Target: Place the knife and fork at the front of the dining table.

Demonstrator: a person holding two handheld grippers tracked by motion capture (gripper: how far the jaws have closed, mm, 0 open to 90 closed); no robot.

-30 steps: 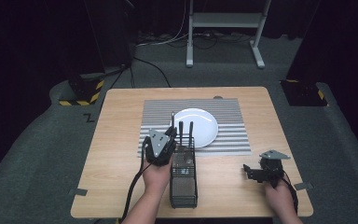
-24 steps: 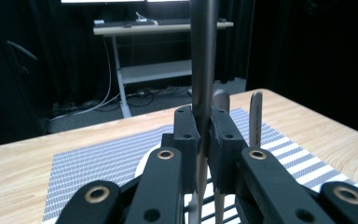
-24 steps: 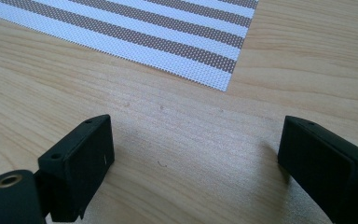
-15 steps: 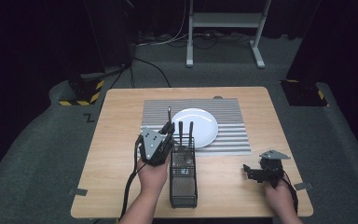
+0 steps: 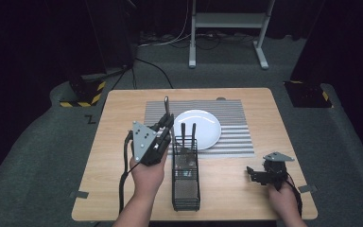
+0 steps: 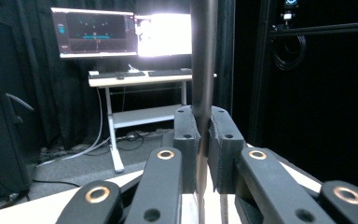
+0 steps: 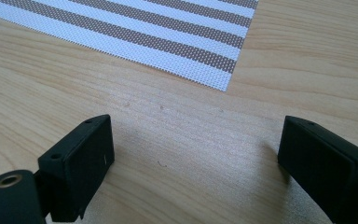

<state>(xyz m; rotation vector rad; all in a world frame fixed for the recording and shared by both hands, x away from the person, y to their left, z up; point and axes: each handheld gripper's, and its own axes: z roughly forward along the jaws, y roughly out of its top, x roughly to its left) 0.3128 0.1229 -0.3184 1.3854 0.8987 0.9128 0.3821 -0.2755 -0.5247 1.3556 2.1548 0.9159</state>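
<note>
The counter point(image 5: 123, 142) is evenly lit from above, while the room around its edges stays very dark. In the left gripper view a monitor point(image 6: 163, 35) glares white, overexposed. The near jaws look soft, slightly out of focus.

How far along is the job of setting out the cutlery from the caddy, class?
Done: a plate sits on the striped mat. In hand: the left gripper is shut on one utensil, held above the caddy. Left: two more handles stand in the caddy, and nothing lies beside the plate. The right gripper rests open on the table.
</note>
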